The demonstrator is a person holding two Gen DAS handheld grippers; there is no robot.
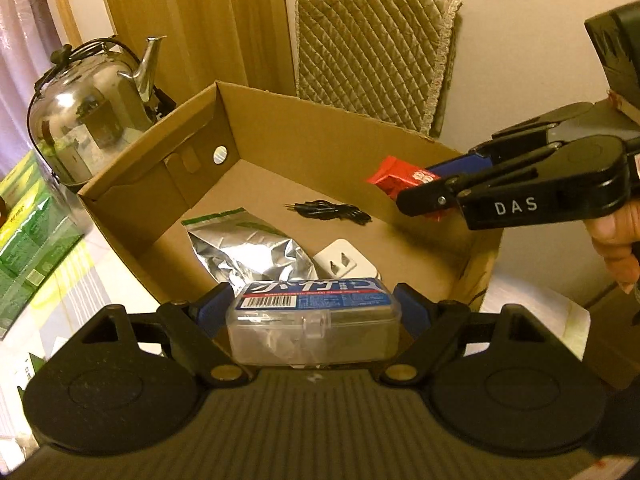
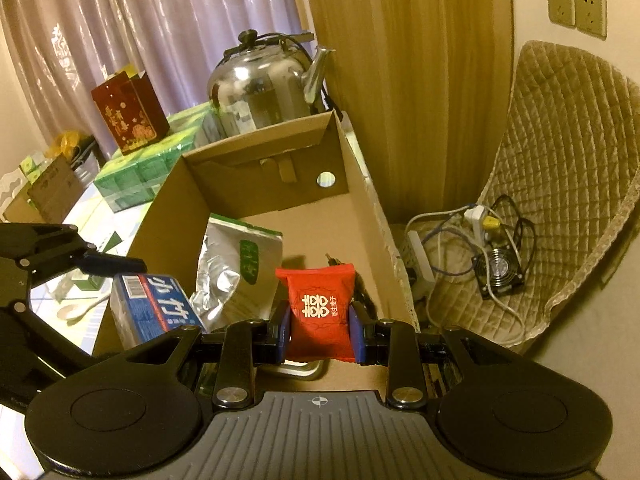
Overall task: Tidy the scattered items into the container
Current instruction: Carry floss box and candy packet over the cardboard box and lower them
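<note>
- My left tongs [image 1: 314, 312] are clamped on a clear plastic case [image 1: 313, 322] with a blue label; it sits crosswise between the two blue pads, held above the near edge of the cardboard box [image 1: 320, 136].
- My right tongs [image 2: 322, 324] are clamped on a small red packet [image 2: 321, 312], pinched at its lower half, the top of it standing up beyond the tips, over the inside of the box.
- In the left wrist view the right tongs reach in from the right above the box's right wall, the red packet poking out past their tips.
- On the box floor, just beyond the clear case, lies a crumpled silver foil bag [image 1: 250, 246] with a green top edge.
- Just right of the bag, touching it, lies a white plug adapter [image 1: 345, 264], prongs up.
- Further in lies a coiled black cable [image 1: 330, 210], apart from the bag and the adapter.
- Behind the box's far left wall stands a steel kettle [image 1: 92, 112] on the desk [image 1: 92, 284], beside green cartons [image 2: 136, 176].
</note>
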